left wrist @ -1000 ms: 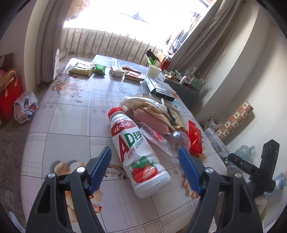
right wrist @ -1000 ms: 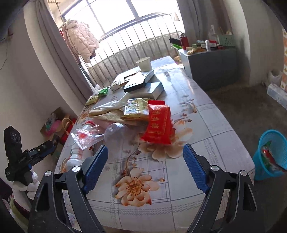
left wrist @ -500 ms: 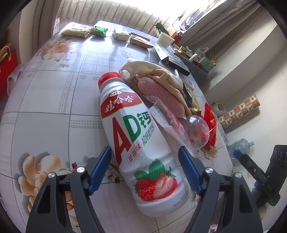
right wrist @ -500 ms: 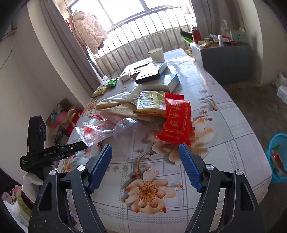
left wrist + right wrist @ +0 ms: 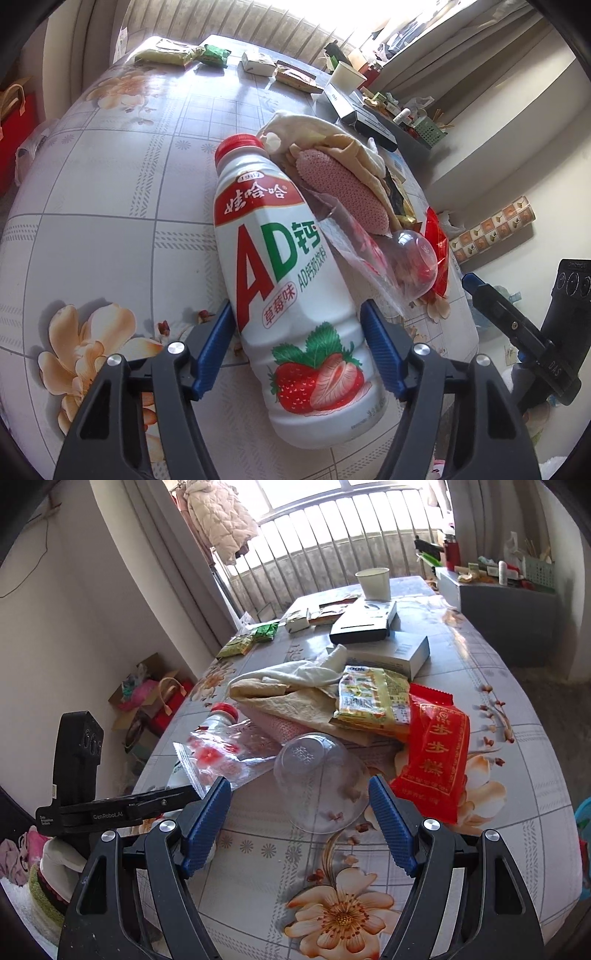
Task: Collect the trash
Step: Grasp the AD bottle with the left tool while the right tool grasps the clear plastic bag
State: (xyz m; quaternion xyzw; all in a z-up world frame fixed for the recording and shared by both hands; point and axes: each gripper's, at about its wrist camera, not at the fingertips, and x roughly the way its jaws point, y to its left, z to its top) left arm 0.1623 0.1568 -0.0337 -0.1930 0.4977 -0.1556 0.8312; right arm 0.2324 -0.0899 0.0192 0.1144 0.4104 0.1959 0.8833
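Observation:
A white AD milk bottle (image 5: 291, 288) with a red cap lies on the flowered table (image 5: 110, 229). My left gripper (image 5: 297, 325) is open, its blue fingers either side of the bottle's lower body, close to it. A clear plastic cup (image 5: 321, 782) lies on its side; my right gripper (image 5: 299, 797) is open just in front of it, a finger at each side. A clear wrapper (image 5: 221, 753), a red snack bag (image 5: 432, 757) and a yellow packet (image 5: 373, 701) lie around the cup. The bottle's cap (image 5: 223, 710) shows in the right wrist view.
Crumpled beige cloth (image 5: 291, 690), boxes (image 5: 391, 653) and a paper cup (image 5: 373, 583) lie farther back. Small packets (image 5: 166, 55) sit at the far end. A blue bin's rim (image 5: 583, 808) shows at the right edge, beyond the table. The table edge is close below both grippers.
My left gripper has moved forward and down, so the bottle now lies between its fingers. My right gripper has advanced to the clear cup.

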